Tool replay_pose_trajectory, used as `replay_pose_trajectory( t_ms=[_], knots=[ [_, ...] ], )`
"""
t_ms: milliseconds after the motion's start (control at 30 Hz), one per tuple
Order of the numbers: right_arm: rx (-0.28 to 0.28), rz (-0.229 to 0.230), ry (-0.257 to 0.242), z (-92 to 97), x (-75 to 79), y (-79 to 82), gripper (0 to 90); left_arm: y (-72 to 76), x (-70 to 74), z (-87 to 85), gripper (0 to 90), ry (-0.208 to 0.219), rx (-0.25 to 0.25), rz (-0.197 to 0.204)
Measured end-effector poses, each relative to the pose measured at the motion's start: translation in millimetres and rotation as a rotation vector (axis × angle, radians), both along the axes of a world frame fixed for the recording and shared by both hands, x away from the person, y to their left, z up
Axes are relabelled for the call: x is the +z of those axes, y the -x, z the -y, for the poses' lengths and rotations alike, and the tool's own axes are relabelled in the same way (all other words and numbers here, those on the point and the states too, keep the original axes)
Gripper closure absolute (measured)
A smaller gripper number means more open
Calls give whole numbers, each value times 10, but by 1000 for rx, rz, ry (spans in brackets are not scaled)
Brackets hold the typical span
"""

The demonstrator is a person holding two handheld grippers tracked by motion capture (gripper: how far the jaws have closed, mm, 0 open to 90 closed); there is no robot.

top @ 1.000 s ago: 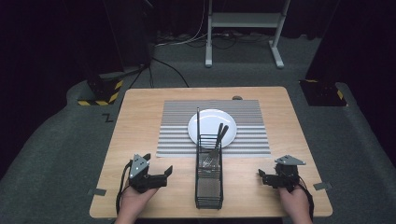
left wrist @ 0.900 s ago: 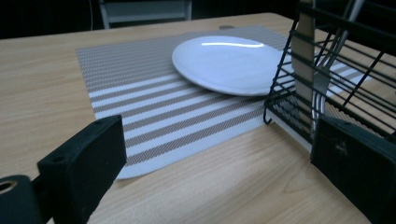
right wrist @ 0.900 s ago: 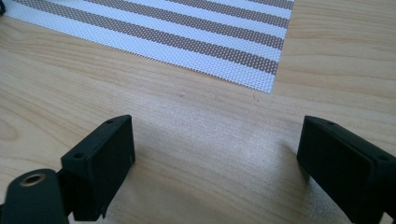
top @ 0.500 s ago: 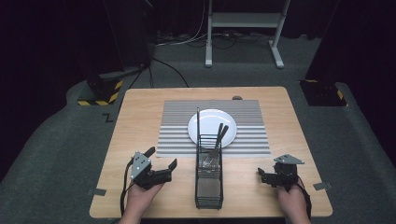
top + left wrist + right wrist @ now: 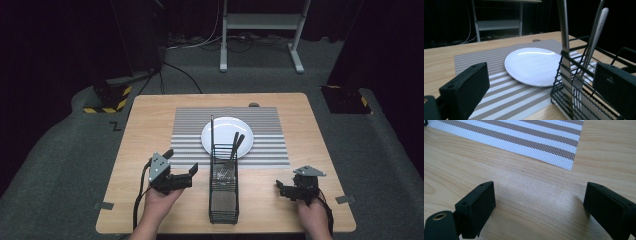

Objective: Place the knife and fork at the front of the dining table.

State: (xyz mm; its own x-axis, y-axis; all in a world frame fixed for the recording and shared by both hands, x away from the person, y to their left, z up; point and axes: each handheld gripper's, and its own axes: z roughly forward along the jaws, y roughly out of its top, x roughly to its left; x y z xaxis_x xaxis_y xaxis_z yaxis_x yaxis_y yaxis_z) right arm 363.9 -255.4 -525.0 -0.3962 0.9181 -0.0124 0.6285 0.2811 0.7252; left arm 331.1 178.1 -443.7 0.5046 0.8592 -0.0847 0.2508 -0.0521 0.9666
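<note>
A pale wooden table [image 5: 150, 125] is set on grey carpet against a dark background, seen from above in the high view; a striped placemat [image 5: 190, 130] is laid across its middle. At the lower left of the high view the left gripper [image 5: 181, 170] is held with its jaws spread wide and nothing between them; it is pointed toward the black wire caddy [image 5: 223, 200] just beside it, without touching it. In the left gripper view the caddy [image 5: 584, 100] is seen at the lower right, partly behind the right-hand jaw. At the lower right of the high view the right gripper [image 5: 284, 189] is likewise held wide open and empty, low over bare wood near the placemat's corner [image 5: 564, 157]; it is kept well apart from the caddy.

One caddy, one white plate [image 5: 220, 132] and one placemat are counted; in the caddy one knife [image 5: 565, 50] and two forks [image 5: 596, 37] are stood upright, handles up. The plate is laid on the placemat, just behind the caddy.

Both forearms are brought in from the bottom edge of the high view; each hand [image 5: 159, 204] is wrapped around its gripper from below.
</note>
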Motion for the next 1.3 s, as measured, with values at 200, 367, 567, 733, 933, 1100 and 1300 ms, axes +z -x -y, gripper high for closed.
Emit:
replay_pose_trajectory(
  t_ms=[200,367,567,733,933,1100,1300],
  knots=[
    [3,0,0,-1,0,1,103,-129,105,176,32,-18,-16,18],
    [6,0,1,0,0,3,103,-204,144,264,75,-20,-26,25],
    [6,0,0,0,0,3,103,-322,175,372,150,-7,-27,-9],
    [12,0,-1,0,0,5,103,-391,182,481,213,-14,-10,3],
    [13,-2,-1,-1,1,7,104,-434,206,577,384,-29,-3,30],
    [17,-2,-1,-1,1,8,104,-486,189,673,587,-30,5,34],
    [21,-2,-1,-3,1,8,104,-484,167,711,704,-9,10,22]
  ],
)
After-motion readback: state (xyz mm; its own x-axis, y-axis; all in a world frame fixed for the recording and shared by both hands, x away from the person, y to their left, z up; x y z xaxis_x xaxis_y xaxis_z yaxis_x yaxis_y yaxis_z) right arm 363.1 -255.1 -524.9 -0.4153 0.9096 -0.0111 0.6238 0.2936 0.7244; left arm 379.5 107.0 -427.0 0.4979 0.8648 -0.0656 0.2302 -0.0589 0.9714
